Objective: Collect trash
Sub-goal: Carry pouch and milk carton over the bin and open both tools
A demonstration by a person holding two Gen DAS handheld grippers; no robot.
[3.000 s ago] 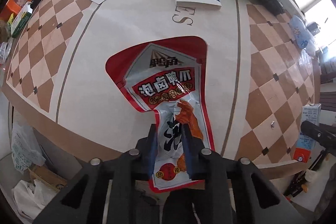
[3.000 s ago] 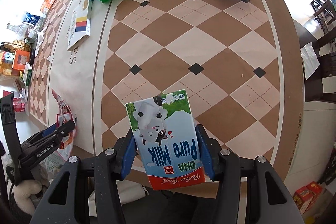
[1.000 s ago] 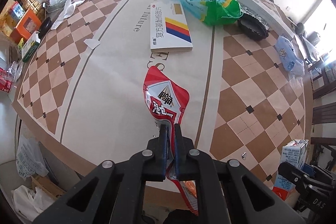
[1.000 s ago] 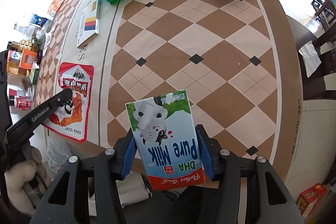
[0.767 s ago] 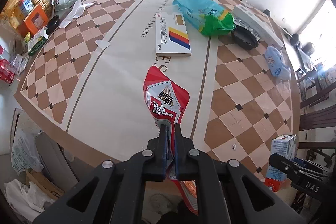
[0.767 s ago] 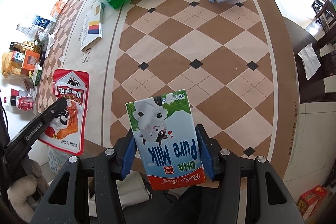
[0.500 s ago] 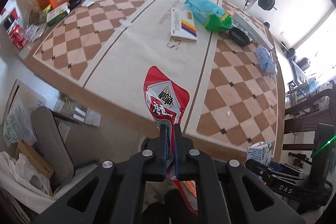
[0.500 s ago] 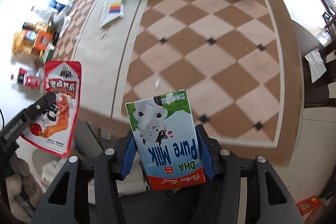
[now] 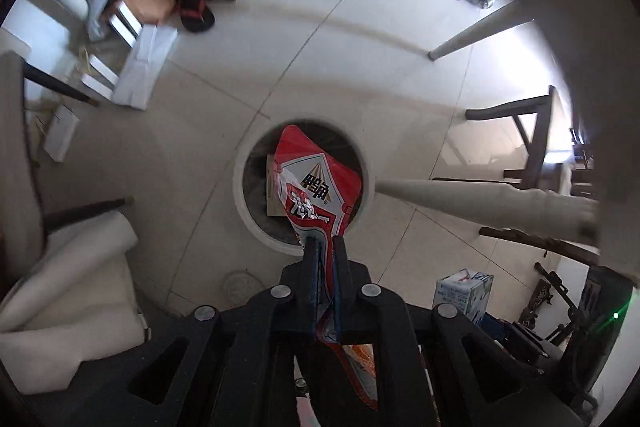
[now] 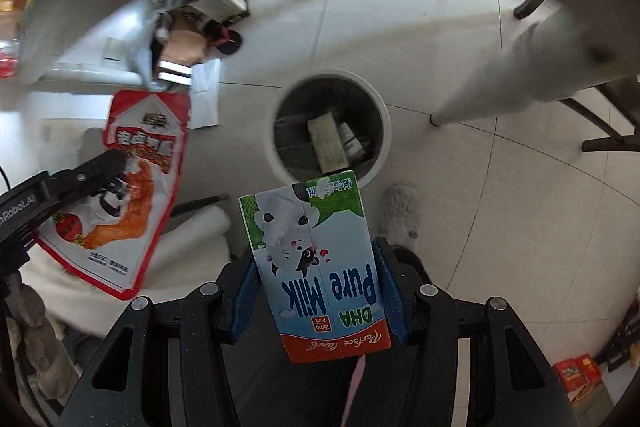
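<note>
Left gripper (image 9: 325,247) pinching the red foil snack pouch (image 9: 316,187) and right gripper (image 10: 316,281) clamping the blue-and-white milk carton (image 10: 316,263) hang above the round white-rimmed bin (image 10: 382,115) beyond their fingers, so release likely comes next.

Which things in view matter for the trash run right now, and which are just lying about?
In the job:
- snack pouch, clamped in the left tool
- milk carton, clamped in the right tool
- trash bin, some rubbish inside

Lying about:
- sandals
- white boxes
- table leg

Bin (image 9: 244,183) interior partly hidden by snack pouch (image 9: 316,187); floor clutter (image 10: 192,23) blurred.
</note>
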